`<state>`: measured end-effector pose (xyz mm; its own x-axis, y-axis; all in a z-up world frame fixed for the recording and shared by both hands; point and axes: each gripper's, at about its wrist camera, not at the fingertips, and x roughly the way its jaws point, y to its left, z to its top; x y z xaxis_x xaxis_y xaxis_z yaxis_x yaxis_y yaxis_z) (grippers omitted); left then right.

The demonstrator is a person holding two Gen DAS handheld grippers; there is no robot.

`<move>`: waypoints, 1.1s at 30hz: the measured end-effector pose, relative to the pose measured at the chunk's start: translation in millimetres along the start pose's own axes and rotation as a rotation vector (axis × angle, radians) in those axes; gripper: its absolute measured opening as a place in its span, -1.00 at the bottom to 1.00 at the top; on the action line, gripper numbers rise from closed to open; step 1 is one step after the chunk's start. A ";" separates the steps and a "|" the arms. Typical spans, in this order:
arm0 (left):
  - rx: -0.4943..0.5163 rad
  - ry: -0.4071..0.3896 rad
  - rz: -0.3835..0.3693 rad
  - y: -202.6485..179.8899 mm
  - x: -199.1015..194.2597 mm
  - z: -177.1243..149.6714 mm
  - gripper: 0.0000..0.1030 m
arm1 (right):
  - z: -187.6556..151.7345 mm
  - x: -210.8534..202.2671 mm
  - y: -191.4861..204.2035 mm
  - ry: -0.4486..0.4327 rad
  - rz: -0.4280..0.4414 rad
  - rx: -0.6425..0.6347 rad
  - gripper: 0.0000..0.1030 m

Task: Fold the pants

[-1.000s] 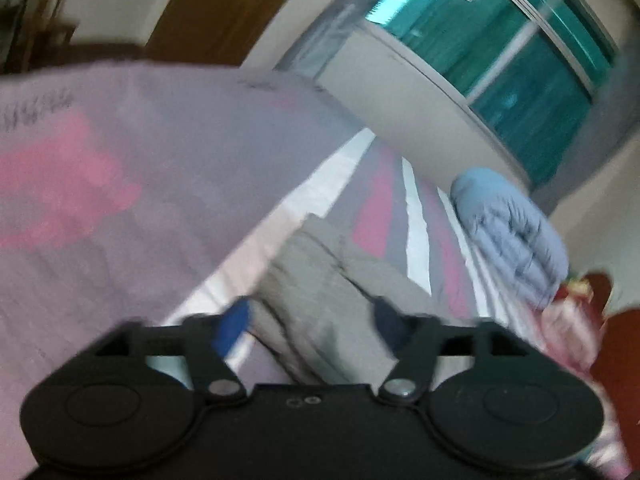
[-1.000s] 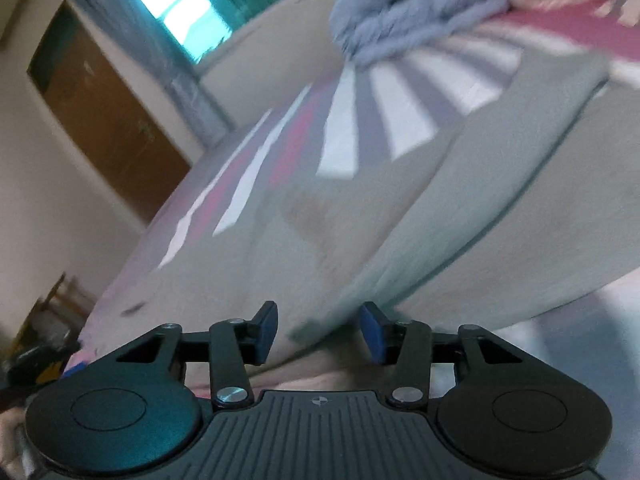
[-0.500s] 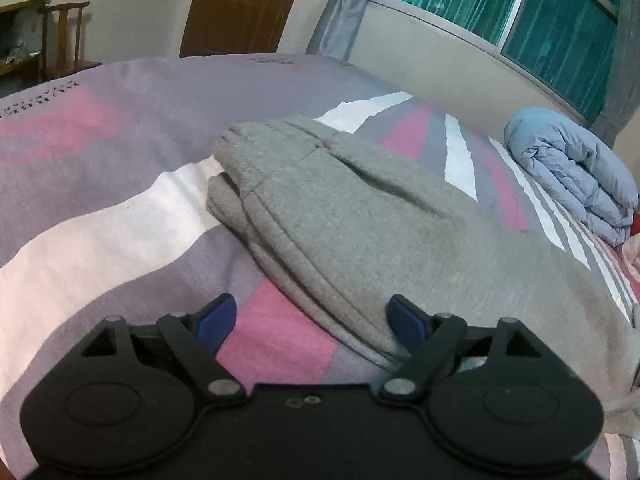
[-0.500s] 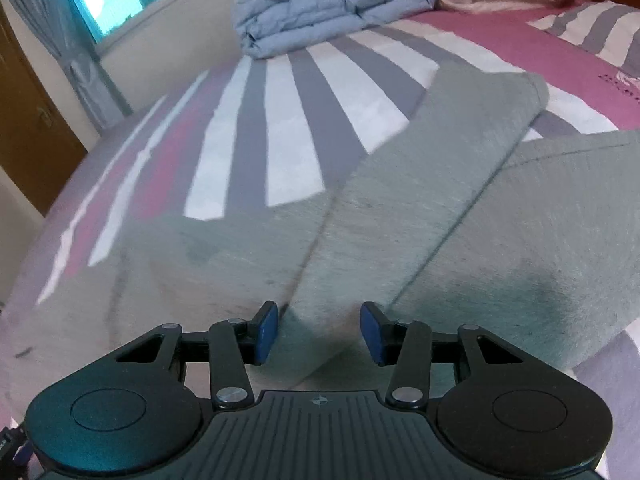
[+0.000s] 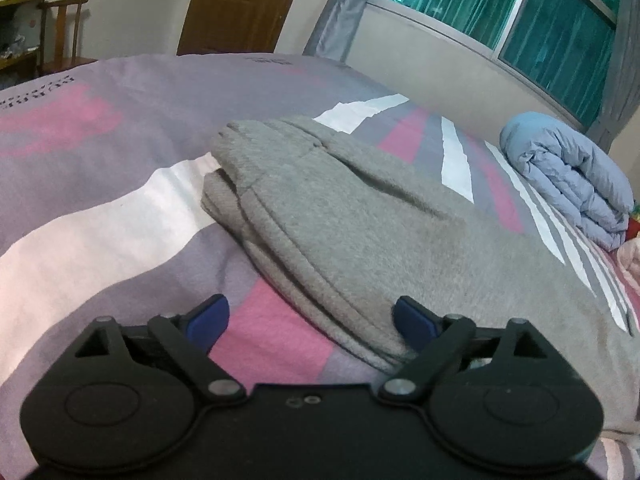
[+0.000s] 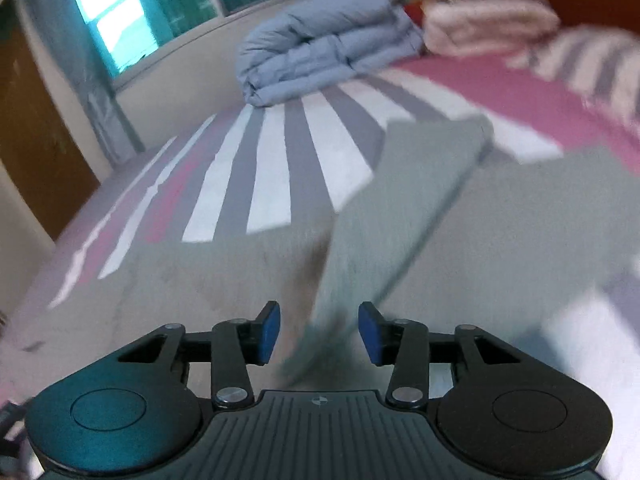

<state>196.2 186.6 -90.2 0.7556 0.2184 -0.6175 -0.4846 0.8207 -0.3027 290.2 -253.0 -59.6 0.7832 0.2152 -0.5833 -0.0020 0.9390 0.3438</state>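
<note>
From the left wrist we see our left gripper (image 5: 310,322) spread wide over the grey pants' (image 5: 360,216) edge on the striped bed (image 5: 100,208), blue duvet (image 5: 568,176) beyond the pants, from the right wrist our right gripper (image 6: 319,332) apart, a blurred pants (image 6: 420,208) fold between its fingers, duvet (image 6: 320,64) behind the pants.

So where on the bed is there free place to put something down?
Free: the bedspread left of the grey pants, toward the door. Also the striped band between pants and blue duvet. Crowded: the duvet corner with the pink bundle.
</note>
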 end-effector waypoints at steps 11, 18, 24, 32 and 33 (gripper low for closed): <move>0.001 0.004 -0.006 -0.6 0.9 1.1 0.68 | 19.4 34.5 -42.0 0.046 -0.163 -0.080 -0.78; 0.005 0.004 -0.002 -1.9 1.0 0.5 0.68 | -29.2 3.4 -122.3 0.040 -0.068 0.276 -1.00; -0.023 -0.009 -0.014 0.5 -0.8 0.5 0.69 | 13.3 -14.1 -86.9 -0.078 -0.094 -0.041 -0.34; -0.004 0.003 0.013 -6.1 -0.2 2.7 0.69 | 27.2 16.3 -31.1 -0.101 -0.198 -0.400 0.14; -0.006 0.005 0.012 -6.0 0.1 3.0 0.69 | 26.1 27.5 -27.3 -0.089 -0.223 -0.431 0.14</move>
<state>200.5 183.3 -86.3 0.7476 0.2254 -0.6247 -0.4960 0.8151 -0.2995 328.0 -279.7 -65.9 0.8437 -0.0093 -0.5368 -0.0709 0.9892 -0.1286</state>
